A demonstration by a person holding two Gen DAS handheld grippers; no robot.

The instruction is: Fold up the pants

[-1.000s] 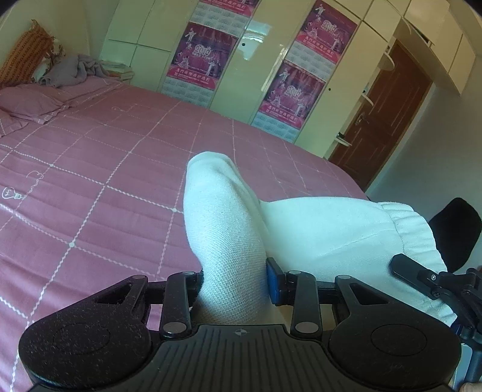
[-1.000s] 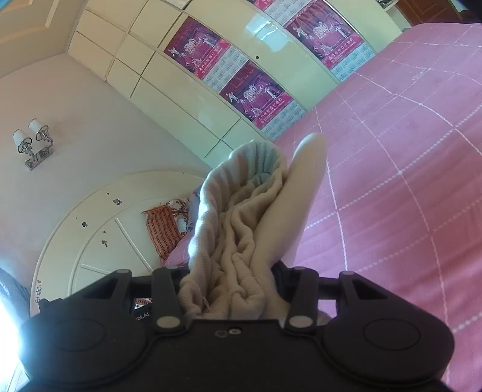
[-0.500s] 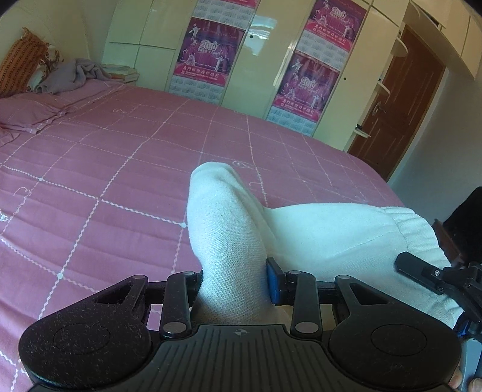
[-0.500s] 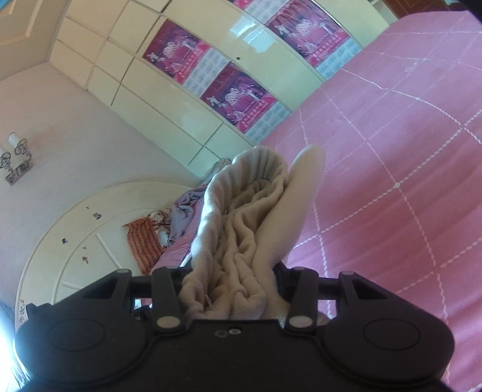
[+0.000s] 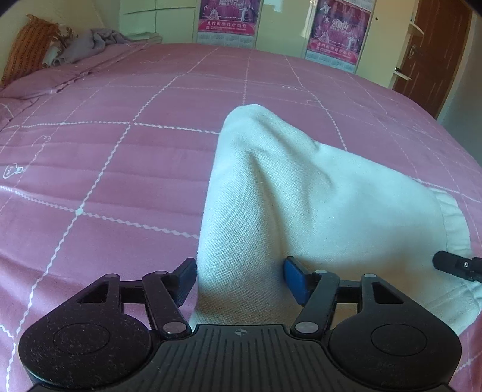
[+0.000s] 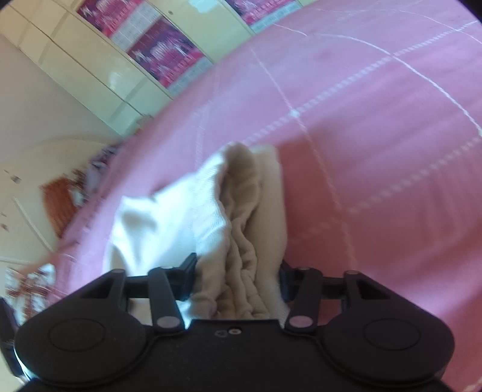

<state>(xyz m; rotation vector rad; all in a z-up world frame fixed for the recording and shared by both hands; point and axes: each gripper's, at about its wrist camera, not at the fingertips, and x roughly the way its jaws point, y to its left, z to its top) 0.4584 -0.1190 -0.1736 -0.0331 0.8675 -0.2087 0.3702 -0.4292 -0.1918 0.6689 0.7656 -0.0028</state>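
The white pants (image 5: 301,196) are held up over the pink bed. My left gripper (image 5: 241,279) is shut on a fold of the pants, which rises between its blue-padded fingers. The elastic waistband (image 5: 452,223) hangs at the right, where a tip of the right gripper (image 5: 455,265) shows. In the right wrist view, my right gripper (image 6: 238,279) is shut on the bunched waistband of the pants (image 6: 241,235); the cloth droops left onto the bed. The view is blurred.
A pink quilted bedspread (image 5: 120,156) with white grid lines fills both views. Pillows, an orange cushion (image 5: 27,48) and a grey blanket lie at the head. Cream wardrobes with pink posters (image 5: 340,27) and a brown door (image 5: 436,51) stand behind.
Both grippers have tilted downward toward the bed, bringing the pants lower. The right wrist view swung from wall and wardrobes down to the bedspread. Both grips hold.
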